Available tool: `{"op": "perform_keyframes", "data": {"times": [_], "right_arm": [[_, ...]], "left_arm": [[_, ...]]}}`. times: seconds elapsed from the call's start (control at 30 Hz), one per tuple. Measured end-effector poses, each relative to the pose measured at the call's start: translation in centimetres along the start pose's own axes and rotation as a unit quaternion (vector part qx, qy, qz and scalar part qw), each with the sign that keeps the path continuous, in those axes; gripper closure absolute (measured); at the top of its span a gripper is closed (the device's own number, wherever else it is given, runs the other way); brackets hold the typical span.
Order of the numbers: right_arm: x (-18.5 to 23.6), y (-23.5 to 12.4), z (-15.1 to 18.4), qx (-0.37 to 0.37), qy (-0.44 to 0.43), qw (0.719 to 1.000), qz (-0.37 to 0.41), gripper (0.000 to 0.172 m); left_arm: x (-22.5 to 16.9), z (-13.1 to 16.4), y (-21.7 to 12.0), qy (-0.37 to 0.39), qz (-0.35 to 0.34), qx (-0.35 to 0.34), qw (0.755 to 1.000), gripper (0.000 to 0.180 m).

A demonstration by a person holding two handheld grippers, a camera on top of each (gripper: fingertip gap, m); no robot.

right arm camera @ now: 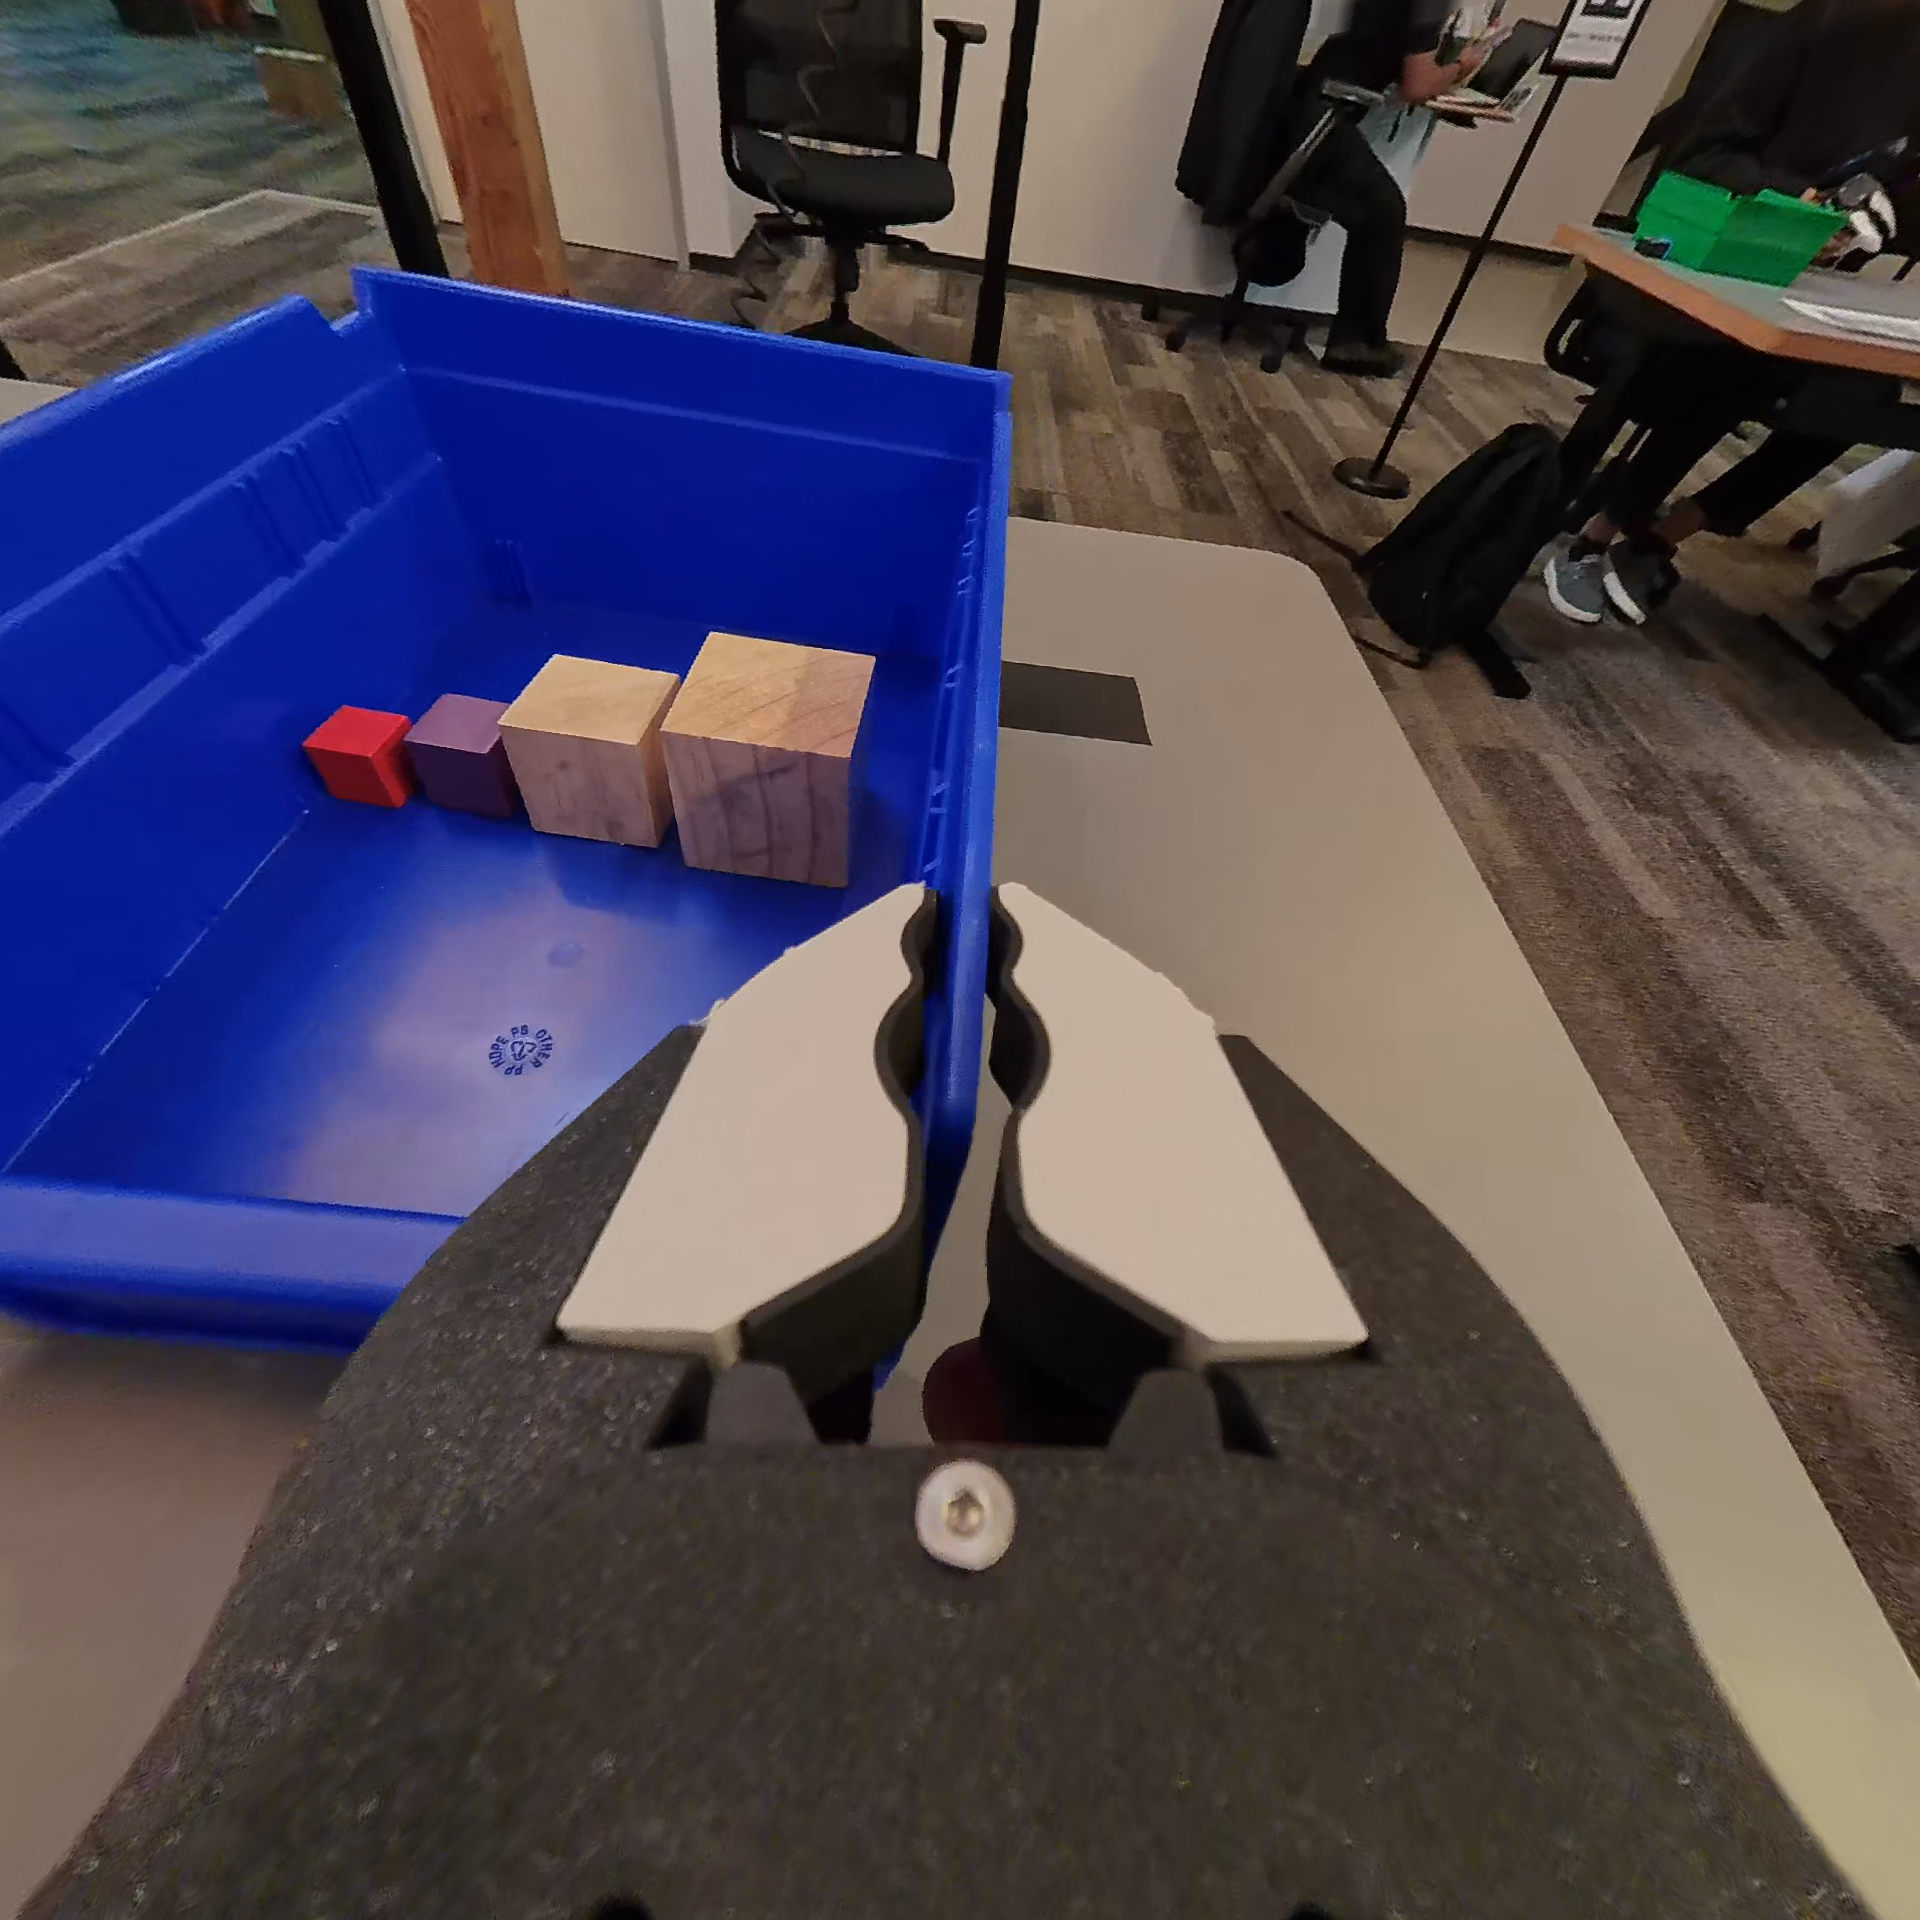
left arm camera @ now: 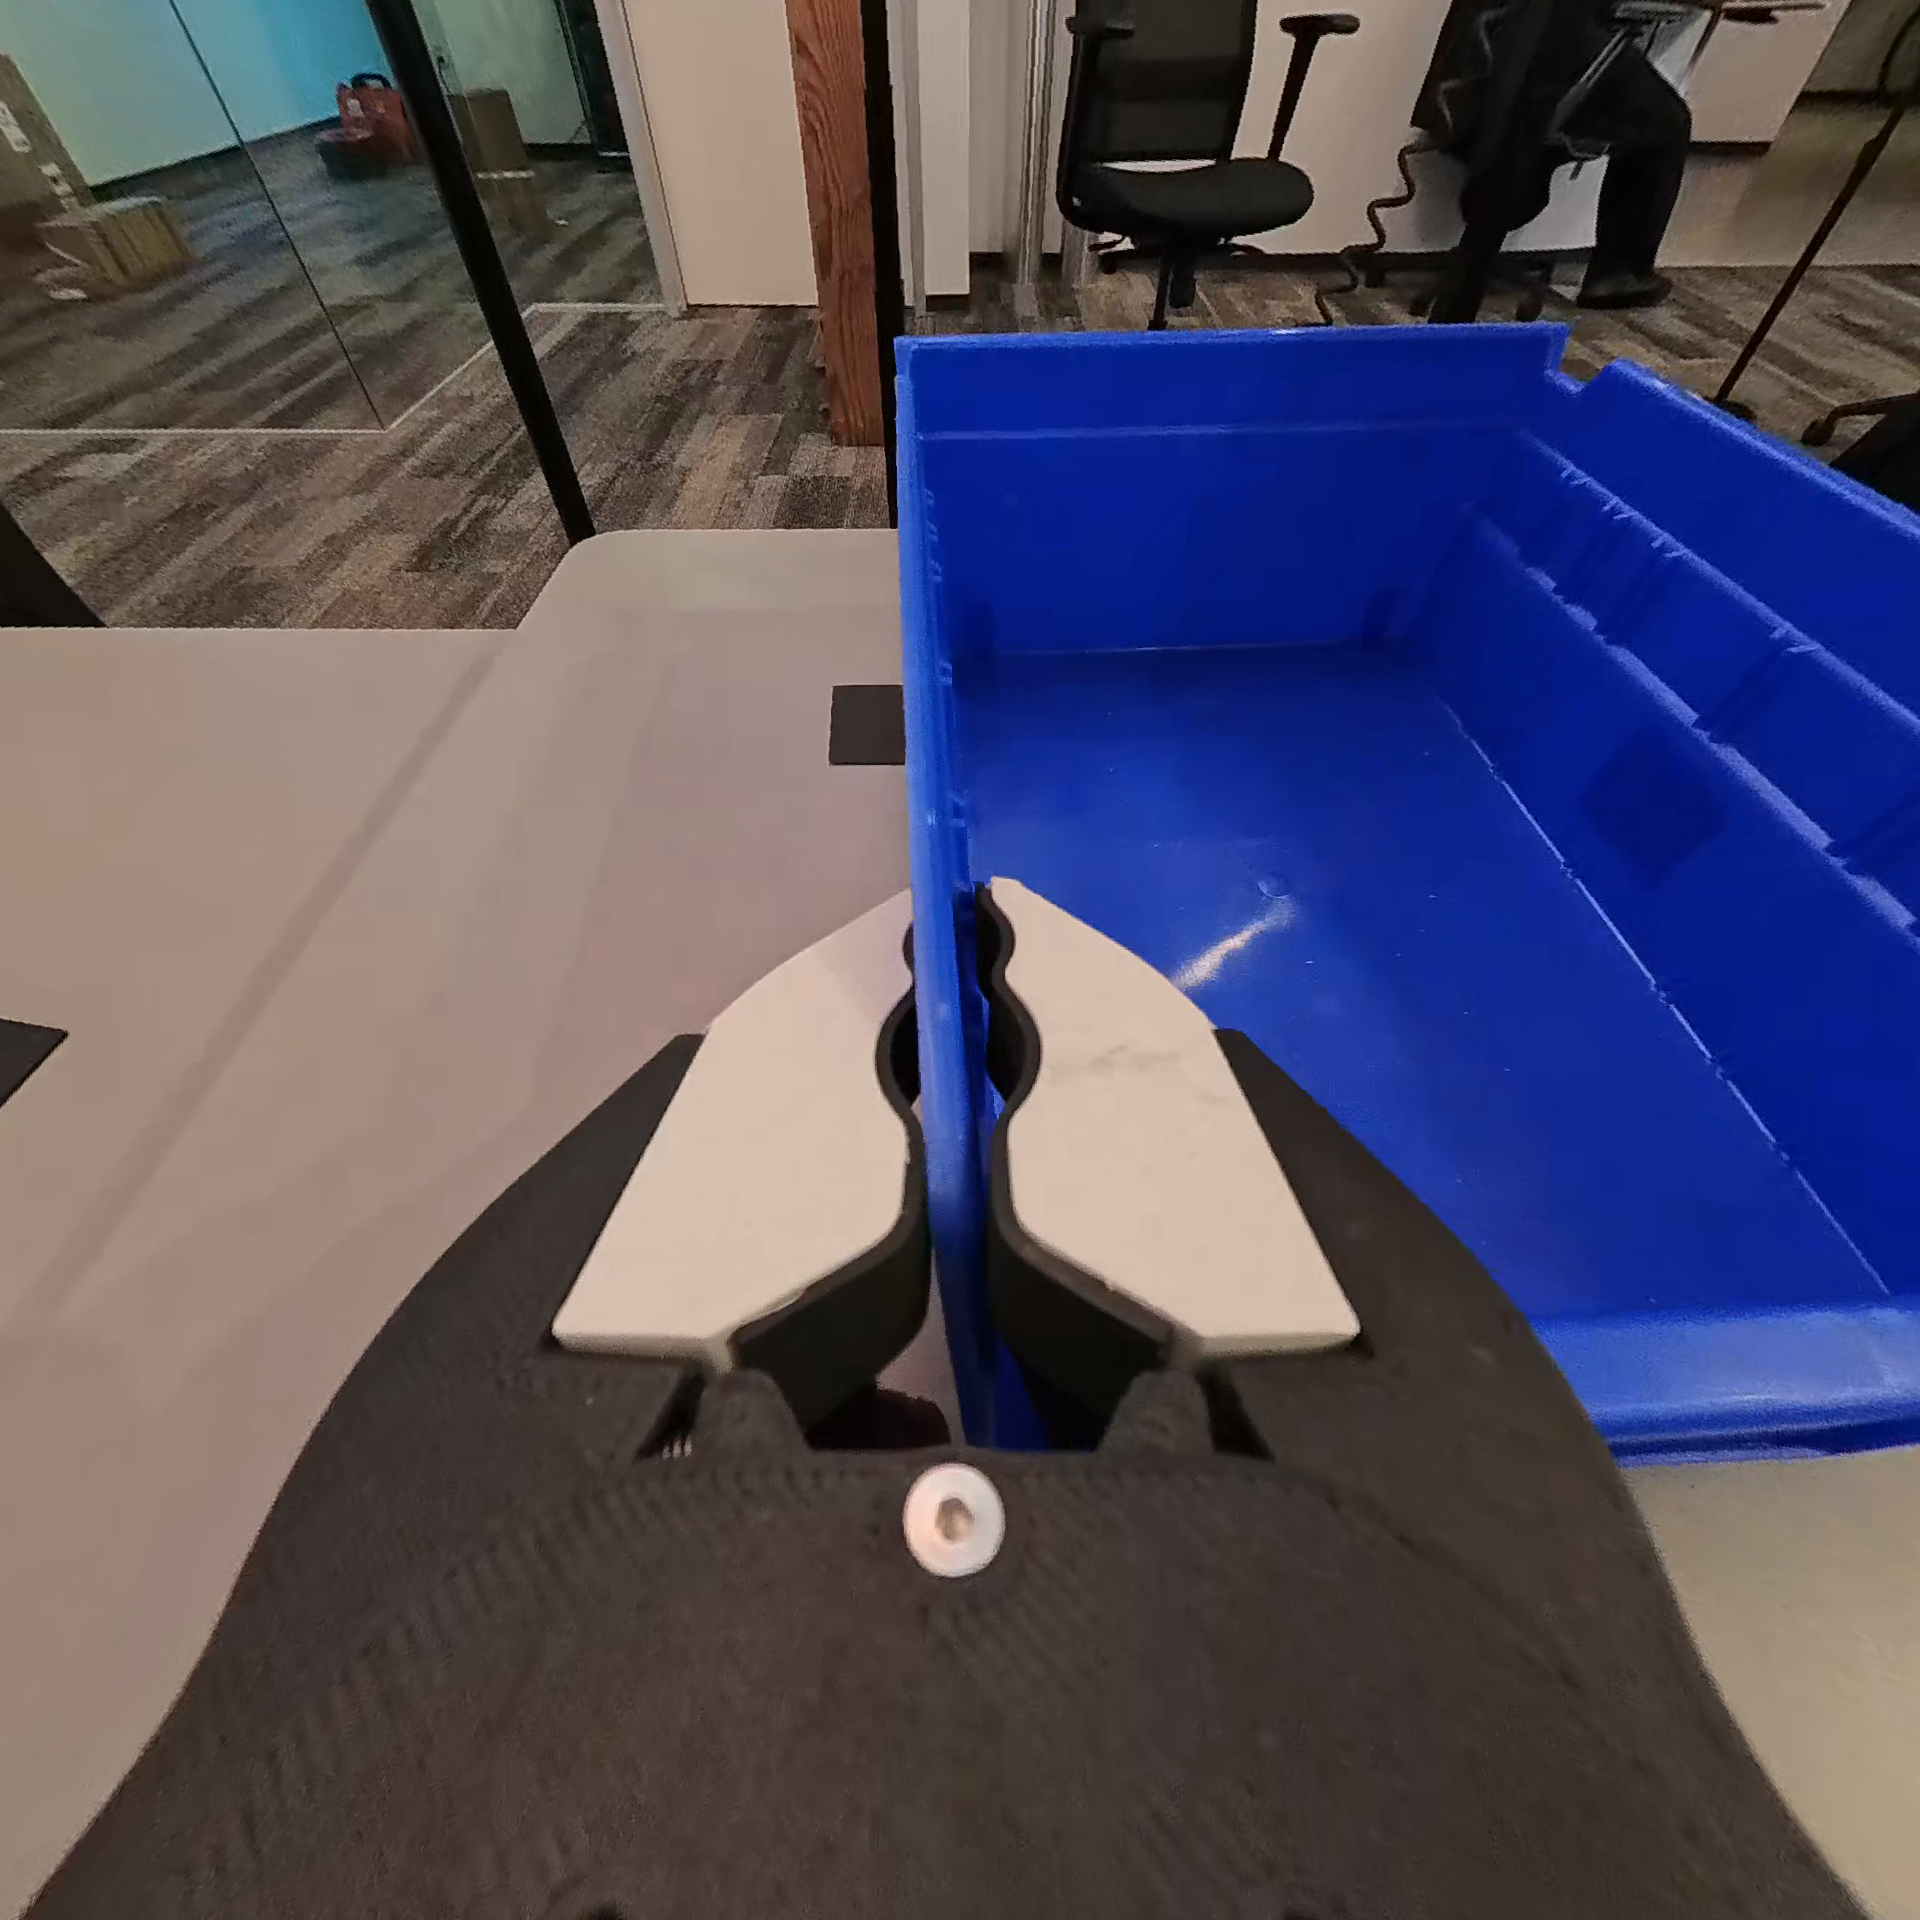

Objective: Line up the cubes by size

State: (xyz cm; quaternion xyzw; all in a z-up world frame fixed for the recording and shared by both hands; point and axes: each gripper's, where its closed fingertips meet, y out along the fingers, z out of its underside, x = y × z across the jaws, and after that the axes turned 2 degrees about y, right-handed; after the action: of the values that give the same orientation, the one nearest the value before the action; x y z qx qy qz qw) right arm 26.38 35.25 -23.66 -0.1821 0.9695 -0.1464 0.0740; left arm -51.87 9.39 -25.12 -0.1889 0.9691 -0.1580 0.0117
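Note:
A blue plastic bin (right arm camera: pixel 675 436) stands on the grey table (right arm camera: pixel 1299 935). Inside it a row of cubes runs from small to large: a red cube (right arm camera: pixel 358 753), a purple cube (right arm camera: pixel 462 753), a light wooden cube (right arm camera: pixel 592 748) and a larger wooden cube (right arm camera: pixel 764 758). My right gripper (right arm camera: pixel 964 904) is shut on the bin's right wall (right arm camera: pixel 971 727). My left gripper (left arm camera: pixel 951 914) is shut on the bin's left wall (left arm camera: pixel 930 675). The cubes do not show in the left wrist view, where the bin's floor (left arm camera: pixel 1351 987) is bare.
Black tape patches lie on the table beside the bin (right arm camera: pixel 1075 701) (left arm camera: pixel 864 724). Beyond the table are carpet, an office chair (right arm camera: pixel 842 145), a black backpack (right arm camera: pixel 1465 540), a stand pole (right arm camera: pixel 1455 270), seated people and another desk with green bins (right arm camera: pixel 1735 234). Spacing between my two grippers at the tips: around 80 cm. The larger wooden cube (right arm camera: pixel 764 758) lies around 9 cm away from my right fingertips.

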Motion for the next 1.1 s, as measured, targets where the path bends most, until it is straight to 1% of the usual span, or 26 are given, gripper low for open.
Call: {"op": "perform_keyframes", "data": {"times": [0.2, 0.33, 0.6, 0.9, 1.1], "right_arm": [[0.2, -0.1, 0.0, -0.003, 0.004, 1.000, -0.019, 0.166], [0.4, -0.1, 0.0, -0.012, 0.024, 0.999, -0.024, 0.167], [0.8, -0.7, 0.2, -0.010, 0.044, 0.998, -0.038, 0.168], [1.7, -3.2, 1.0, -0.001, 0.036, 0.998, -0.052, 0.167], [3.1, -5.5, 1.7, 0.004, 0.050, 0.995, -0.081, 0.168]], "left_arm": [[-0.1, -0.1, -0.6, -0.010, 0.004, -0.010, 1.000, 0.176], [0.1, 0.0, -1.4, -0.027, 0.009, -0.014, 1.000, 0.176], [0.3, -1.1, -3.4, -0.008, -0.005, -0.032, 0.999, 0.176], [0.8, -2.1, -5.2, 0.014, -0.023, -0.046, 0.999, 0.177], [1.3, -3.0, -5.9, 0.024, -0.037, -0.066, 0.997, 0.177]]}}
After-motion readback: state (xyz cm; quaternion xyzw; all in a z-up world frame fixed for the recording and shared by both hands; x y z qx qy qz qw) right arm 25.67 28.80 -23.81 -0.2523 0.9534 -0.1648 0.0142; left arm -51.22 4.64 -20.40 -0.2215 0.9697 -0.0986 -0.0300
